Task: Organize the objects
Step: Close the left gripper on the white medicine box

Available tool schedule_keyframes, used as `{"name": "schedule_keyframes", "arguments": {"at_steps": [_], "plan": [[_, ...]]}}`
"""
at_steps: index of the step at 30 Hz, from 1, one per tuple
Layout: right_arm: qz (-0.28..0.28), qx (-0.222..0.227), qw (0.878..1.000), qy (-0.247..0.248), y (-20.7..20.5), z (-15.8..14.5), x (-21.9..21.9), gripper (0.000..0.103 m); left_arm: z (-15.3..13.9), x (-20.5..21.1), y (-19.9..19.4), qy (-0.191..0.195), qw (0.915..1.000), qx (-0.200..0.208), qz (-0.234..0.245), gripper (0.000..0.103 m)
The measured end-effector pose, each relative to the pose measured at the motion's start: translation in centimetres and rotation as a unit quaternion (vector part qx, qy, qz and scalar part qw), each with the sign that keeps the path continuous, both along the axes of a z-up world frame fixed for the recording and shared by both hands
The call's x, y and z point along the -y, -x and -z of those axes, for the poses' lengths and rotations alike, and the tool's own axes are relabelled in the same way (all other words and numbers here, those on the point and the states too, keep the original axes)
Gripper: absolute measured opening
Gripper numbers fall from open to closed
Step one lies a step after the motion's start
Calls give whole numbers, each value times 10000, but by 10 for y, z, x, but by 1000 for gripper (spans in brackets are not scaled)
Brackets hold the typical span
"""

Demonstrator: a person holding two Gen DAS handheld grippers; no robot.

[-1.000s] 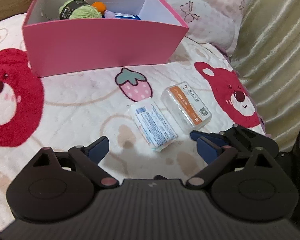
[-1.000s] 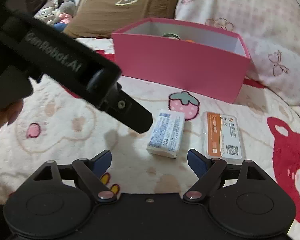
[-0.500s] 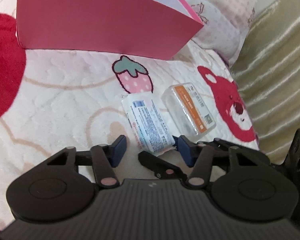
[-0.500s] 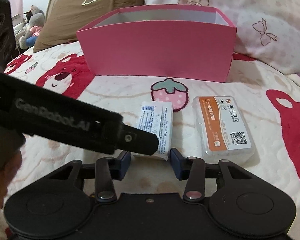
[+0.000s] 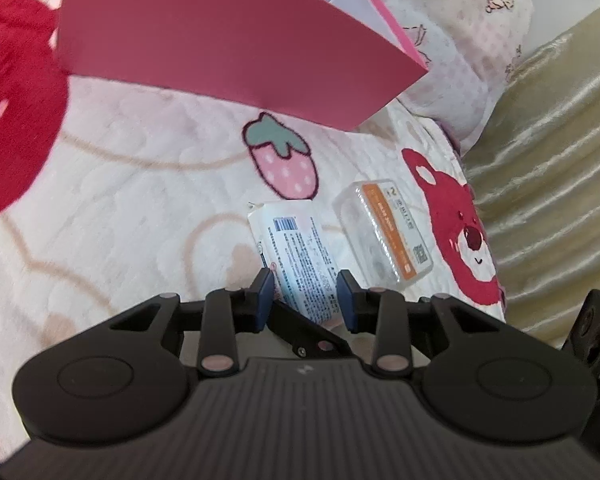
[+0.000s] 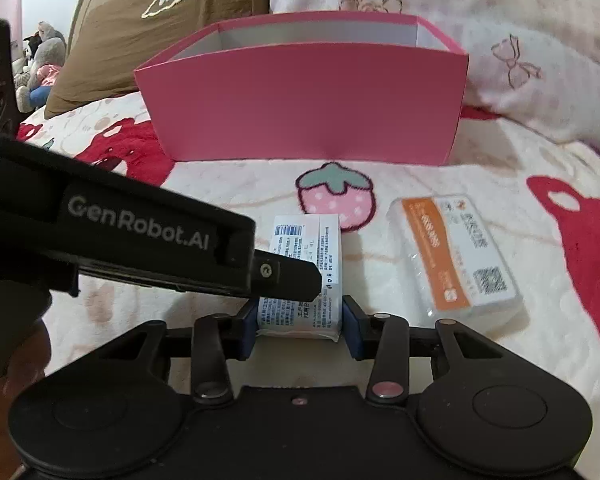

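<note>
The white tissue pack (image 6: 300,280) lies on the bear-print bed cover (image 6: 500,216) at 6 o'clock from the pink box (image 6: 304,104), with the clear orange-labelled case (image 6: 456,260) just beside it at 3 o'clock. It is clamped at its near end by the right gripper (image 6: 300,330), whose jaws have just been closing. The left gripper (image 5: 306,300) has also just been closing, its jaws clenched on the same pack's sides.

On the bed (image 6: 540,168), a wrapped packet (image 6: 306,276) lies just left of a plastic case (image 6: 456,258); an open box (image 6: 304,108) stands behind both, pillows (image 6: 500,20) beyond it.
</note>
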State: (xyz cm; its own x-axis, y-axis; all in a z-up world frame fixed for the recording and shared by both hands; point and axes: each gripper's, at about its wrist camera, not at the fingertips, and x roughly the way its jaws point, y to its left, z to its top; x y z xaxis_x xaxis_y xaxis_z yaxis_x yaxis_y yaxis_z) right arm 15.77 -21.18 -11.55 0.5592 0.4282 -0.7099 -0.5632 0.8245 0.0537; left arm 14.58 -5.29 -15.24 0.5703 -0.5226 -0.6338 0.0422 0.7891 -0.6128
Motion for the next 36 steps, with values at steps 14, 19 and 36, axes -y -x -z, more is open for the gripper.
{"name": "schedule_keyframes", "arguments": {"at_steps": [14,19,36], "plan": [[-85,-595,9981,-137,-3,2,-2,49,14,-6,3,134,9994,-58,-321,29],[-135,-226,9994,215,11,1,-12,47,10,-6,11,155,9992,-66,-370,30],[-78,-166,9988,450,36,-30,-19,47,-21,-26,25,580,9975,-408,52,29]]}}
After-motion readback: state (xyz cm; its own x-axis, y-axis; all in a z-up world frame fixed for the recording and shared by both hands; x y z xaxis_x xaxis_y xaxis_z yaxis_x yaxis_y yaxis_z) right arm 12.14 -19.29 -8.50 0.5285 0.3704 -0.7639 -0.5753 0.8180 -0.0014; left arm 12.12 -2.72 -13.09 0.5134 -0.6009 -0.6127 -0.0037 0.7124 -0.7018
